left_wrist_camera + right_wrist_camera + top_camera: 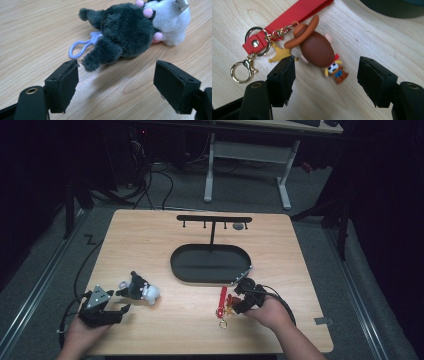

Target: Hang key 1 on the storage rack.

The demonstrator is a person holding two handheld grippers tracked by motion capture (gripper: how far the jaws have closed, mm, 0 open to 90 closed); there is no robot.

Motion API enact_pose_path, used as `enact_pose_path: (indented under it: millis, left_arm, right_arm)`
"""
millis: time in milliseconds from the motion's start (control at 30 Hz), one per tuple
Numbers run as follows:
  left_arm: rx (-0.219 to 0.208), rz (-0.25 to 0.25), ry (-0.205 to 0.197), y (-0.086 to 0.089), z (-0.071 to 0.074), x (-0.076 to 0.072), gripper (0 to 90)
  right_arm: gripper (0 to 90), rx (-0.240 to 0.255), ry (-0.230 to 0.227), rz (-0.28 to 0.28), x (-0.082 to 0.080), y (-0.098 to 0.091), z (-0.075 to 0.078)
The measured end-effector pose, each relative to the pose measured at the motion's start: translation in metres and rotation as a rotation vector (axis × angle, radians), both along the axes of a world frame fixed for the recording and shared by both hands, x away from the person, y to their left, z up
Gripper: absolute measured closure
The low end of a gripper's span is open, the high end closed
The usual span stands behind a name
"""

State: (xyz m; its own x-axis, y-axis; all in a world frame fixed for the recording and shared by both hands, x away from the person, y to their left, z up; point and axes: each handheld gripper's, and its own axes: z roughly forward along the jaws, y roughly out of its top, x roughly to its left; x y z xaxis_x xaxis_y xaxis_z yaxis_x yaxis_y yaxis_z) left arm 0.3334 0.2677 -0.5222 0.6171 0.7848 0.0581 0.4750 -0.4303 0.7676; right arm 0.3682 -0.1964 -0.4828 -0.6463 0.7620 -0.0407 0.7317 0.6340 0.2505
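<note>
1. High view: you've got one wooden table [150,240], one black oval tray [192,272] near its middle, and one black T-shaped rack [214,219] rising at the tray's far rim, with four pegs under its bar. Two keychains lie on the near half. The plush keychain [140,289] sits near left, just ahead of your left gripper [118,311]. The cowboy keychain [229,306] sits near right, its red strap [223,296] running from near the tray's front rim back toward you. Your right gripper [239,299] is just beside it, close to the tray's near right end. Bare wood lies between the two keychains and all along the table's left and far sides.

2. Left gripper view: your jaws stand wide apart, holding nothing. The plush lies on its side beyond them, dark grey body nearer, white head [170,22] farther right, so its long axis runs across your view. One lilac clip loop [80,47] sticks out at its left. A grey limb reaches down almost to your left jaw.

3. Right gripper view: jaws wide open again, empty, straddling the cowboy figure [318,50]. It lies flat, hat up-left, boots down-right. One gold star [279,53] touches your left jaw's tip. Two metal rings sit left: a silver ring [249,32] on the strap's end and a gold ring [237,73] below it.
</note>
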Motion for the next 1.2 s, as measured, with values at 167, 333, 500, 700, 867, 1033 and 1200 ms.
enact_pose_path:
  millis: [167,333,500,700,867,1033,1200]
  left_arm:
    - [-0.006,0.006,-0.002,0.002,0.000,0.000,20.7]
    - [-0.007,0.004,-0.004,0.003,0.001,-0.001,20.8]
    - [-0.006,0.001,-0.002,0.003,0.001,-0.001,20.9]
    - [-0.004,-0.003,0.001,0.002,0.000,-0.001,21.0]
    - [-0.004,-0.007,0.003,0.001,0.000,-0.001,21.0]
    - [-0.004,-0.006,0.004,0.002,0.000,0.000,21.0]
    - [-0.004,-0.006,0.004,0.002,0.000,-0.001,21.0]
  right_arm:
    - [33.0,-0.009,0.023,0.025,0.005,0.007,-0.007]
    - [36.2,-0.004,0.031,0.040,0.007,0.010,-0.010]
    - [42.5,-0.010,0.033,0.042,0.006,0.012,-0.009]
    - [48.9,0.005,0.042,0.024,0.003,0.009,-0.009]
    - [39.6,0.005,0.032,0.019,0.004,0.011,-0.011]
    - [43.8,0.015,0.028,0.024,0.005,0.013,-0.012]
    - [54.2,0.011,0.029,0.026,0.004,0.015,-0.010]
